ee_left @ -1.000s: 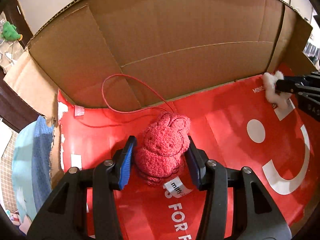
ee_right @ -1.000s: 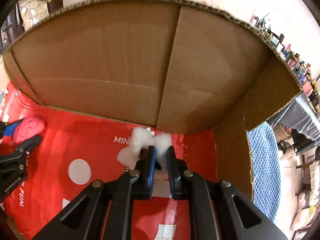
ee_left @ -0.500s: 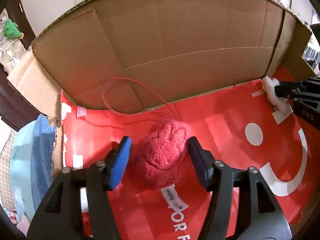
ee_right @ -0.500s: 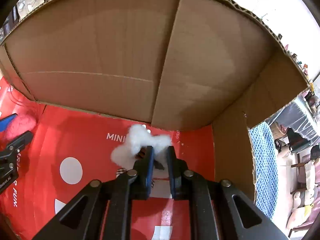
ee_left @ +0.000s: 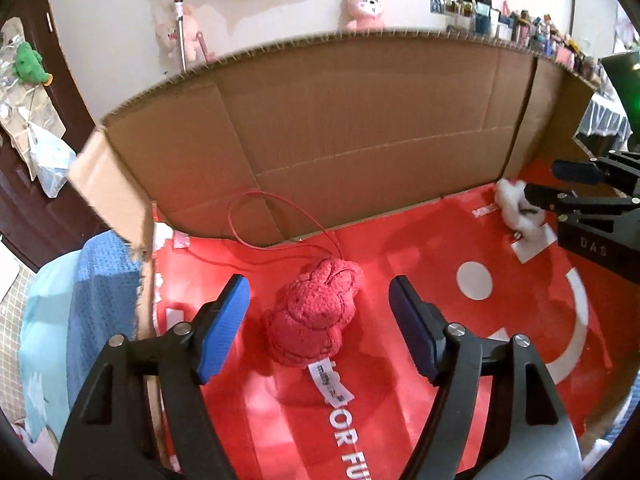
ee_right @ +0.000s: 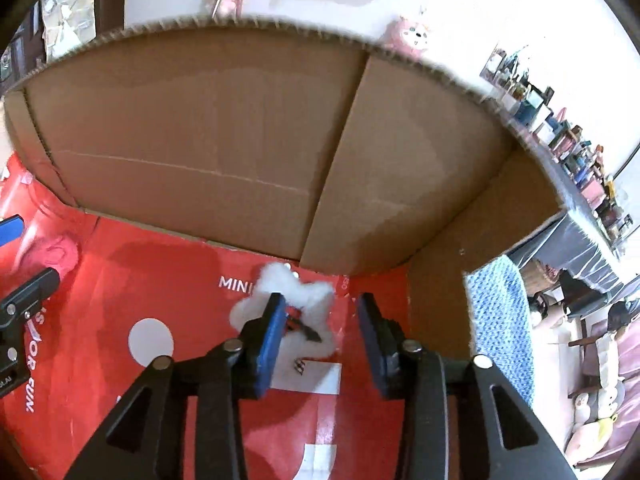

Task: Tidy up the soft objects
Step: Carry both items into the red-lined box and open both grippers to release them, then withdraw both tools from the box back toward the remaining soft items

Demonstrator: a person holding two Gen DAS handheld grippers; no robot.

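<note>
A red plush rabbit (ee_left: 316, 316) with a red cord and a white tag lies on the red floor of a cardboard box (ee_left: 360, 128). My left gripper (ee_left: 320, 312) is open, its jaws wide apart on either side of the rabbit and clear of it. A small white fluffy toy (ee_right: 296, 304) lies near the box's back right corner. My right gripper (ee_right: 322, 324) is open; its left finger (ee_right: 270, 332) is at the toy, the right finger apart from it. The white toy (ee_left: 516, 212) and the right gripper (ee_left: 560, 184) also show in the left wrist view.
The box's brown walls (ee_right: 224, 152) stand close ahead and to the right. A blue knitted cloth (ee_left: 92, 280) lies outside the box at the left, another blue cloth (ee_right: 500, 320) at the right. Pink plush toys (ee_left: 364, 8) hang on the wall behind.
Both grippers have opened and drawn back. The red rabbit and the white toy, held a second ago, now lie released on the box floor.
</note>
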